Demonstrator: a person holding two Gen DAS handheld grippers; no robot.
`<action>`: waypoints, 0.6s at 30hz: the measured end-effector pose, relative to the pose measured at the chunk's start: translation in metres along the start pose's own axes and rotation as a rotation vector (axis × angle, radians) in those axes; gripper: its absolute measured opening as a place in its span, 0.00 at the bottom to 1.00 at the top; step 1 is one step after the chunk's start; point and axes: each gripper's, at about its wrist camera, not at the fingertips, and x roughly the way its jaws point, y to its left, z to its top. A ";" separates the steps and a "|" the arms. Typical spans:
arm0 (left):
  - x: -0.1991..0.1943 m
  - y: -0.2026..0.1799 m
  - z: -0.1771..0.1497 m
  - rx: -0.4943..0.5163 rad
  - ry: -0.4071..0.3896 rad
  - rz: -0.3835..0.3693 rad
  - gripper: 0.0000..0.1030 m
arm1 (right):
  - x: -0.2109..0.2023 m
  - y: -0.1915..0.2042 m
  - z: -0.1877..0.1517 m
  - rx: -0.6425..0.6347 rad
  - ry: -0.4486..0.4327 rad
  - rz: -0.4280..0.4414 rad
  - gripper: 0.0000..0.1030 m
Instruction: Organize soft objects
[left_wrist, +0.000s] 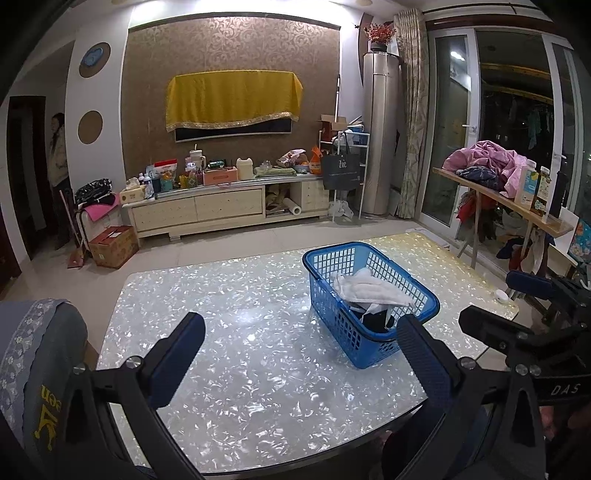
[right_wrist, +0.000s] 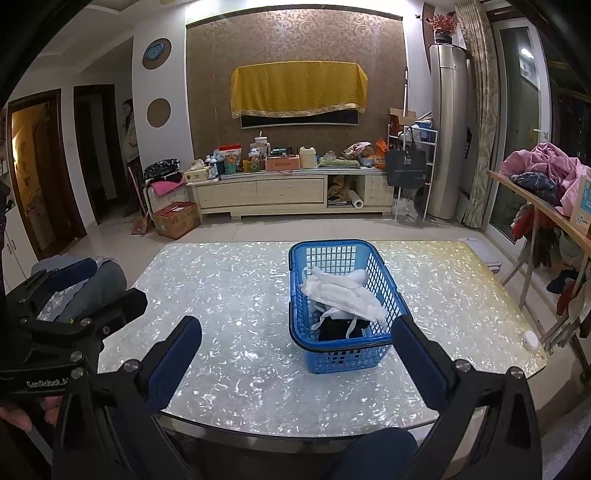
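A blue plastic basket (left_wrist: 428, 299) (right_wrist: 295, 258) stands on the pearly table (left_wrist: 236, 317) (right_wrist: 236, 280). White cloths (left_wrist: 365, 286) (right_wrist: 343, 291) lie in it on top of a dark cloth (left_wrist: 375, 321) (right_wrist: 334, 328). My left gripper (left_wrist: 301, 341) is open and empty, held over the table's near edge, its right finger just in front of the basket. My right gripper (right_wrist: 295, 347) is open and empty, in front of the basket's near wall. Each gripper shows at the edge of the other's view, the right one (left_wrist: 517, 306) and the left one (right_wrist: 85, 291).
A chair back with a grey patterned cover (left_wrist: 37, 354) (right_wrist: 92, 284) stands at the table's left. A small white disc (left_wrist: 501, 295) (right_wrist: 530, 338) lies near the table's right edge. A board with pink bedding (left_wrist: 484, 162) is to the right. A TV cabinet (left_wrist: 229, 206) lines the far wall.
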 end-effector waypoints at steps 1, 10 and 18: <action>-0.001 0.000 0.000 -0.001 0.000 -0.002 1.00 | 0.000 0.000 0.000 -0.001 -0.001 0.000 1.00; -0.003 -0.003 -0.002 0.007 -0.006 -0.018 1.00 | -0.001 -0.003 -0.001 0.005 0.001 -0.011 1.00; -0.002 -0.005 -0.004 0.002 -0.002 -0.023 1.00 | -0.001 -0.001 -0.002 -0.001 0.014 -0.032 1.00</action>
